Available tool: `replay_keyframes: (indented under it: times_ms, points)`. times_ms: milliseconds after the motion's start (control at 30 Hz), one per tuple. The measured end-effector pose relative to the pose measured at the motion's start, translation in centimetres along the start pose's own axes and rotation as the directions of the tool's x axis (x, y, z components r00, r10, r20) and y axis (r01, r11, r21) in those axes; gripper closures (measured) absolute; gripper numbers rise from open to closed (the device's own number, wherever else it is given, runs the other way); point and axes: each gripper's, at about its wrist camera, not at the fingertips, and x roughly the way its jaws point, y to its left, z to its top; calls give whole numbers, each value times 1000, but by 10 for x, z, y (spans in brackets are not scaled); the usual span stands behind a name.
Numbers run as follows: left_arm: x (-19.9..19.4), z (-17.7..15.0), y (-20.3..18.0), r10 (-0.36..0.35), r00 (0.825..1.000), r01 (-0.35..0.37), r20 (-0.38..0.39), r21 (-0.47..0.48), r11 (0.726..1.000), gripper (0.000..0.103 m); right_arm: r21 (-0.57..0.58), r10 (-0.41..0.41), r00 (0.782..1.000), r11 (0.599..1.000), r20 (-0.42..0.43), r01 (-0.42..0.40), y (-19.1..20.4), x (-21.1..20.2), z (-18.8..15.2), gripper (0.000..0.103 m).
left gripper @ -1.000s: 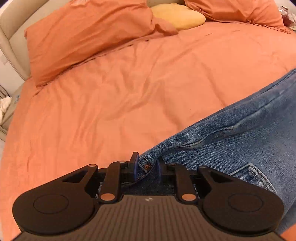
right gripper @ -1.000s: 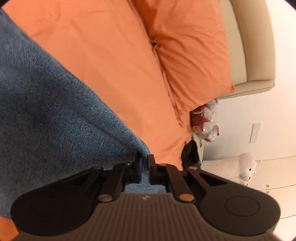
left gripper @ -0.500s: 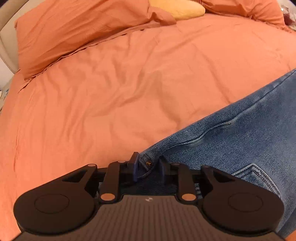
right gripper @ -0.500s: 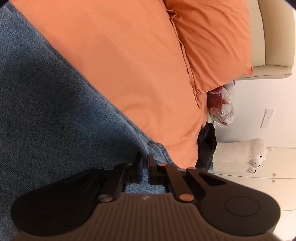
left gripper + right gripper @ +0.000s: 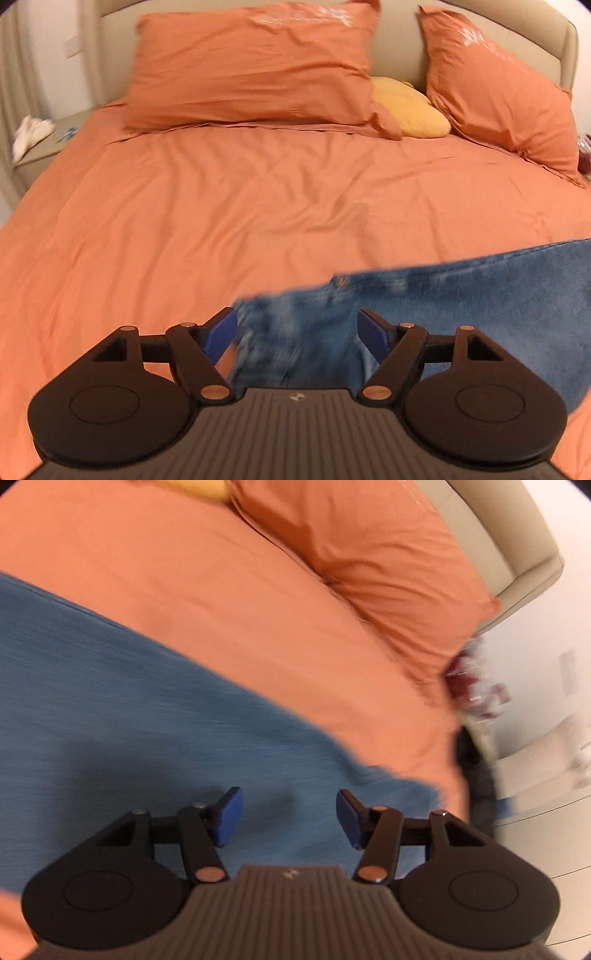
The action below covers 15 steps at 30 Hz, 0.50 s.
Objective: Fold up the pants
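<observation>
below both gaping tools (image 5: pixel 297 332) (image 5: pixel 288 819) lie the jeans (image 5: pixel 461 295) (image 5: pixel 129 709).

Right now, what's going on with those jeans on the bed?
A person is folding a pair of blue jeans on an orange bed, working with a hand-held gripper in each hand. Both have just been opening: the left hand-held gripper and the right hand-held gripper now stand with jaws apart above the denim, their pads not pressing on it. The jeans lie loose on the bedspread, below the orange pillows.
</observation>
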Motion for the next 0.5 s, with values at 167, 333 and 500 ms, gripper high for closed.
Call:
replay_keyframes:
  times_ms: [167, 333, 500]
  points:
    - [-13, -41, 26, -12, 999, 11, -49, -24, 1000, 16, 113, 244, 963, 960, 114, -257, 63, -71, -41, 59]
    - [-5, -68, 36, -92, 987, 94, -129, 8, 996, 16, 89, 440, 885, 885, 154, -456, 147, -116, -80, 63]
    - [16, -72, 37, -104, 981, 123, -164, 113, 986, 16, 55, 535, 825, 832, 179, -552, 210, -131, -90, 65]
